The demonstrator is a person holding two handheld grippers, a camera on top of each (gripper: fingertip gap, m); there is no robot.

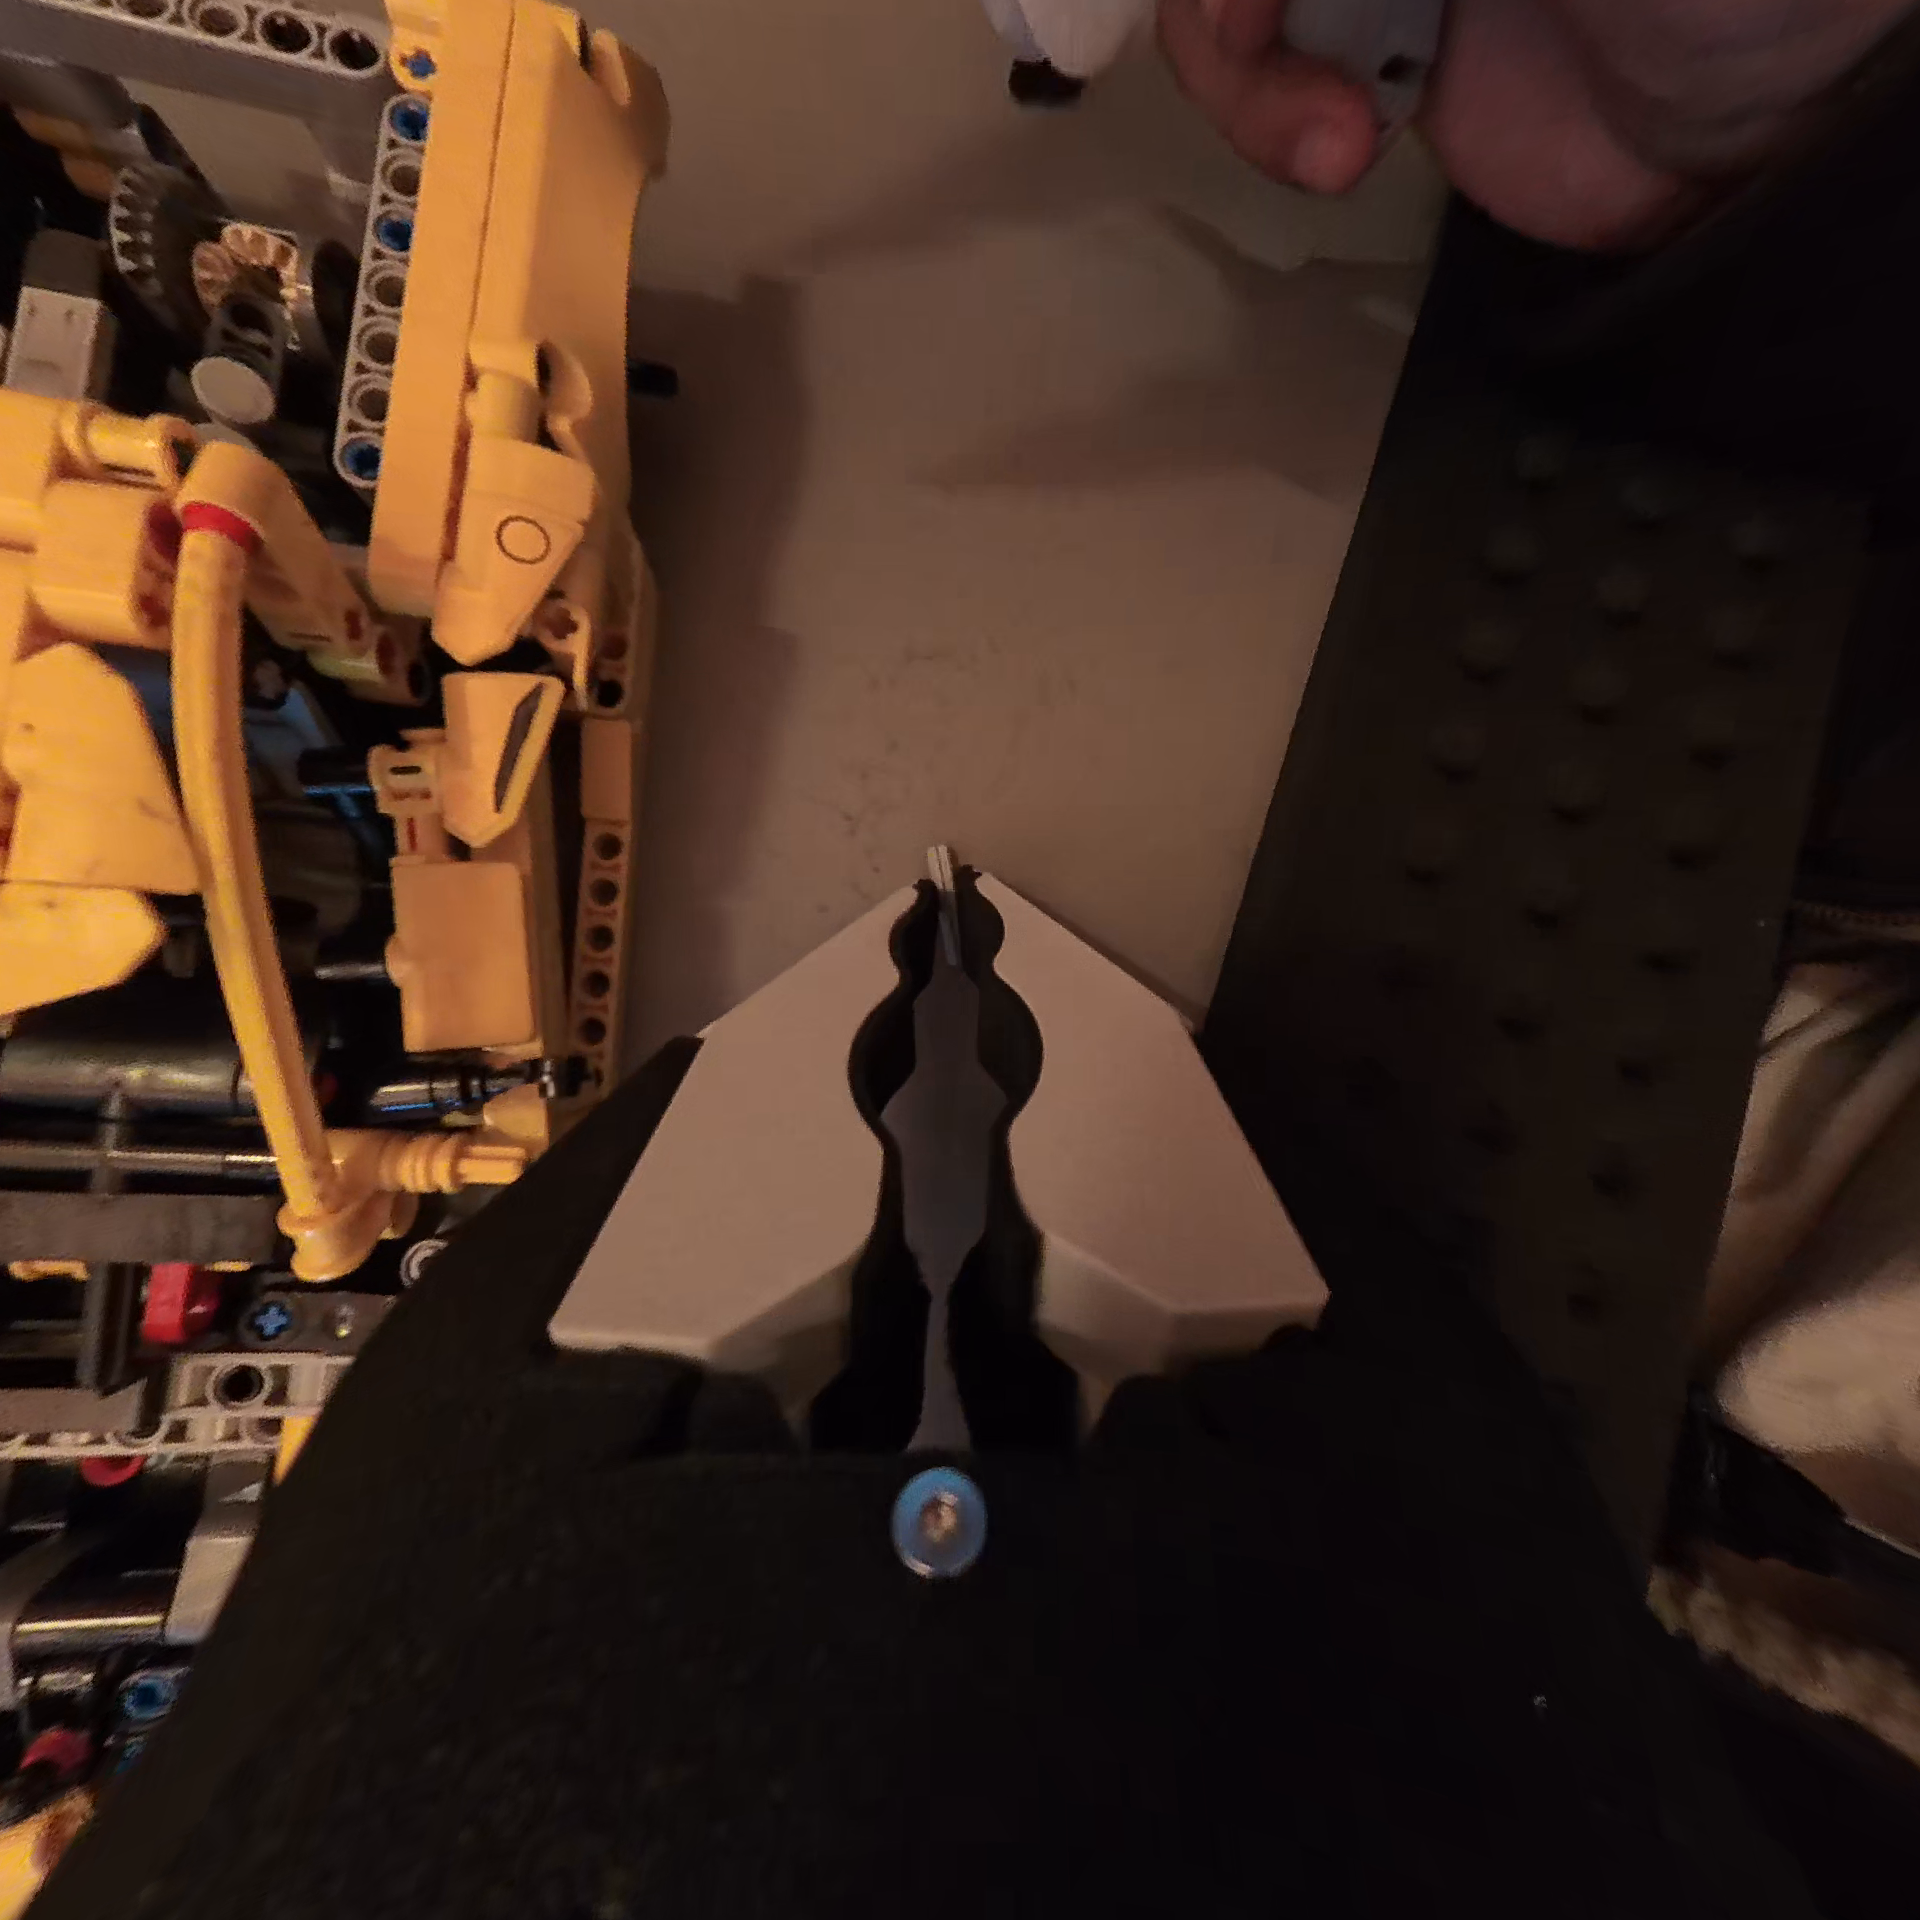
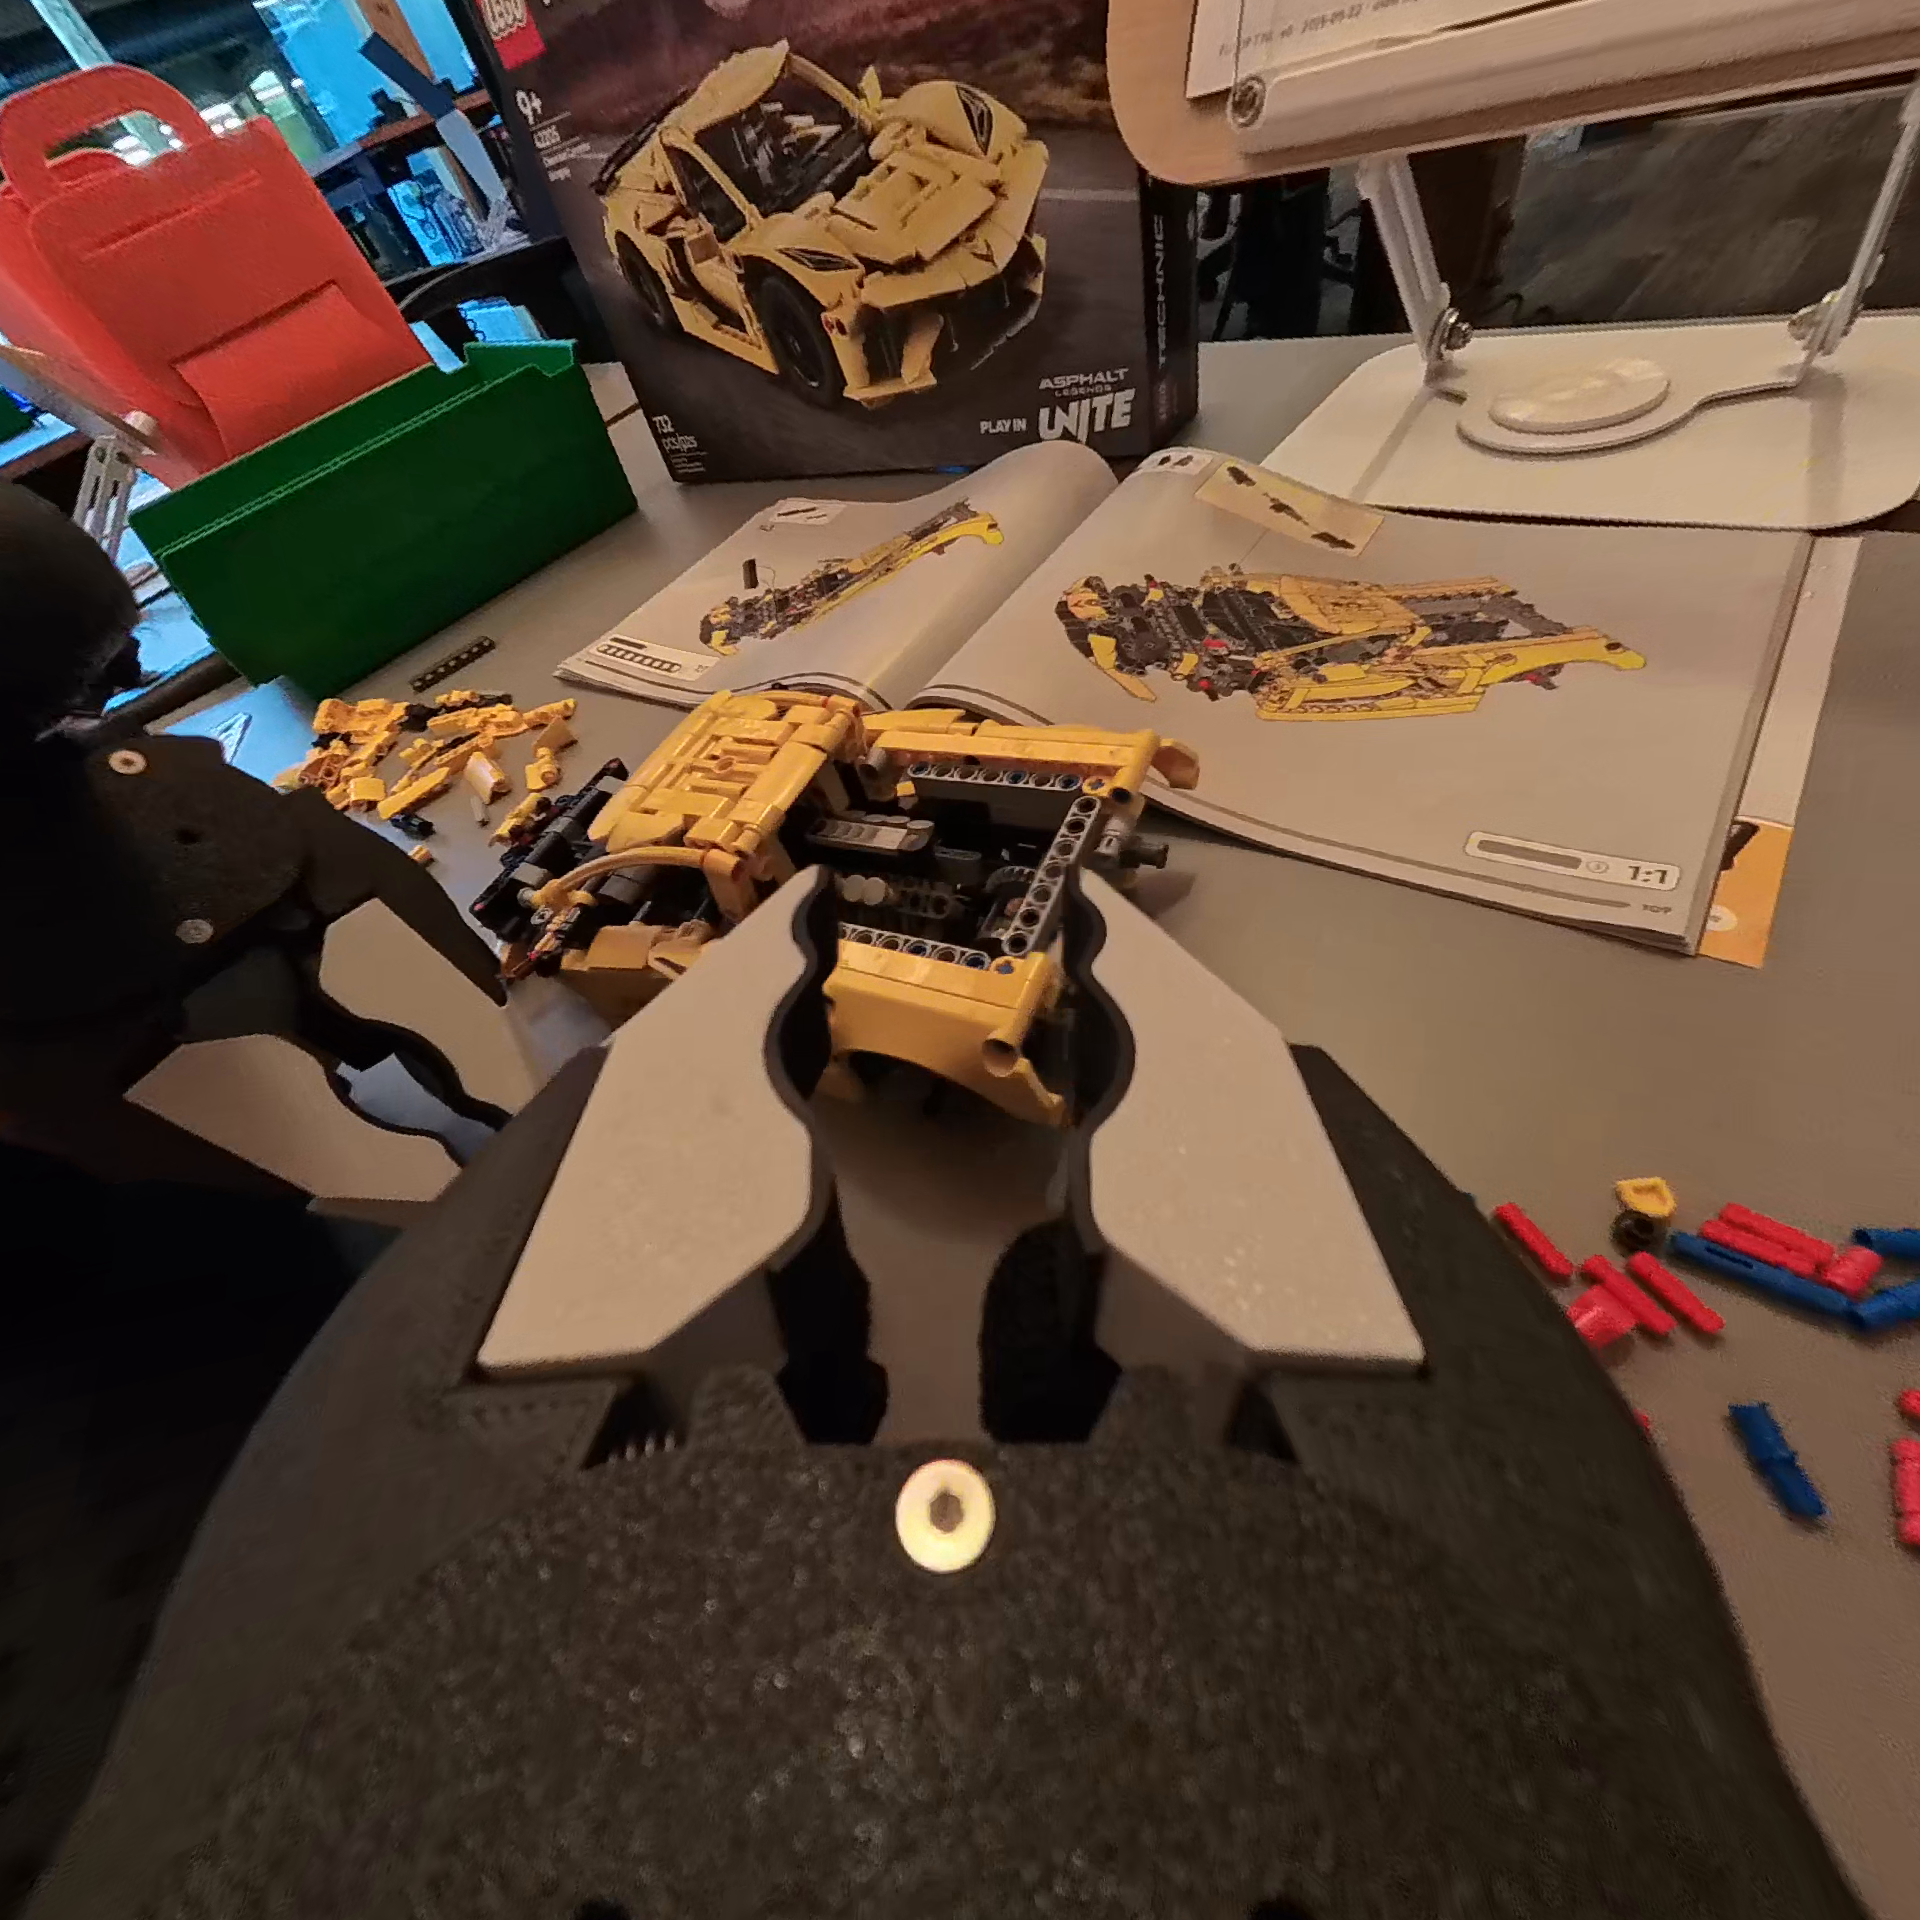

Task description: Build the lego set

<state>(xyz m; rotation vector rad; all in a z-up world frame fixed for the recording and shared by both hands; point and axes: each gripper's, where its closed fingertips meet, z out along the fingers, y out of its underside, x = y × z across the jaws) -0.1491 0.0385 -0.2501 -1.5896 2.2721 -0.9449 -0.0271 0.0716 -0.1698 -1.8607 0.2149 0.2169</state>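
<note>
The partly built yellow car model (image 2: 790,821) lies on the grey table (image 2: 1455,1039) in front of the open manual (image 2: 1299,665). My right gripper (image 2: 945,914) is open, its jaws standing either side of the model's near yellow end; I cannot tell if they touch it. My left gripper (image 1: 943,883) is shut on a small thin light-grey piece (image 1: 940,864) that sticks out of its tip. It hovers over pale table just right of the model (image 1: 468,520). The left gripper also shows at the left of the right wrist view (image 2: 499,1060).
Loose yellow pieces (image 2: 436,748) lie left of the model, and red and blue pins (image 2: 1766,1278) lie at the right. A set box (image 2: 883,208), green bin (image 2: 384,520), orange bag (image 2: 177,239) and white stand (image 2: 1558,416) stand behind. A hand (image 1: 1455,94) and a black studded strip (image 1: 1558,779) are near. About 15 cm separates my left fingertips from my right.
</note>
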